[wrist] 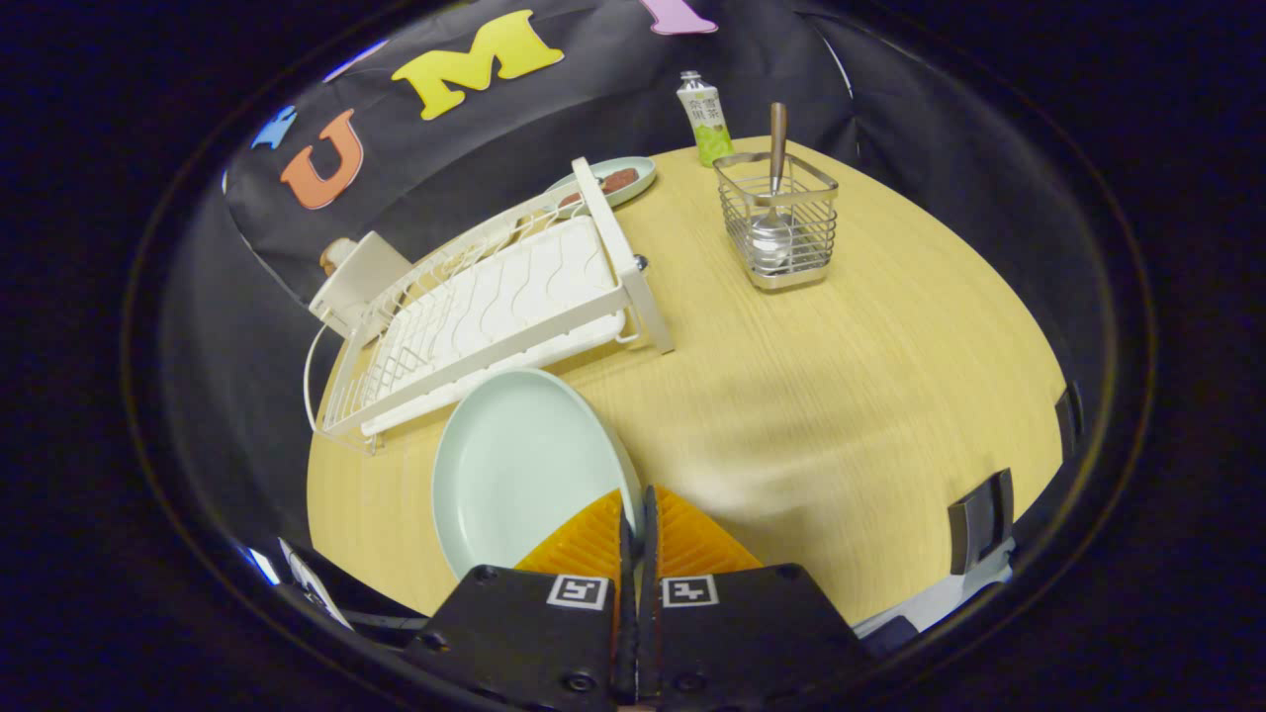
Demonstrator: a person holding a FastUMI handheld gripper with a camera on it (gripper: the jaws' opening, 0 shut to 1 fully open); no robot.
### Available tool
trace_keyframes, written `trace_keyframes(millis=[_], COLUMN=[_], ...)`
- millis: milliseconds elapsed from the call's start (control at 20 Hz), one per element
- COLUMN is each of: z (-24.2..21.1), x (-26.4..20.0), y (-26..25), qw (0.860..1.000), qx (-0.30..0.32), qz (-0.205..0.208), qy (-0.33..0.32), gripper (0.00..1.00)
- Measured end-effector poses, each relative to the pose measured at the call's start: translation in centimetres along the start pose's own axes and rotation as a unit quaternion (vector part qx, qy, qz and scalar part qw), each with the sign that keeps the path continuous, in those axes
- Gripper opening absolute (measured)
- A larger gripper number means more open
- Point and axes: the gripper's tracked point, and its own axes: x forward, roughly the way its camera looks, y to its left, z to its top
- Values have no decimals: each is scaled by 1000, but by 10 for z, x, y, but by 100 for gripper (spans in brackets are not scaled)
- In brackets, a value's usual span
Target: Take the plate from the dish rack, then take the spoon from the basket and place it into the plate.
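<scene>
The plate (514,465) is a pale mint green, totally plain. The dish rack (495,307) is all white with wavy ridges on its tray. The table (841,396) is light yellowish wood grain. The basket (778,222) is shiny silver wire, and the spoon (774,198) in it has a brownish handle. The bottle (704,119) behind is white and green.

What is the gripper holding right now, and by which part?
The gripper is shut on the round pale green plate, pinching its rim at the edge nearest the fingers, with the plate out of the white dish rack.
</scene>
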Motion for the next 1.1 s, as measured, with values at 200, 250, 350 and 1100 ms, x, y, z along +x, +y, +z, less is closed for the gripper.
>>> trace_keyframes(millis=[200,250,350,1100], z=[-1,-1,-1,47], x=[8,11,14,-35], y=[-15,-20,-25,-47], qw=[1000,999,998,985], qx=[-16,-24,-42,-107], qz=[-11,-20,-37,-54], qy=[11,12,15,-121], gripper=[7,7,6,70])
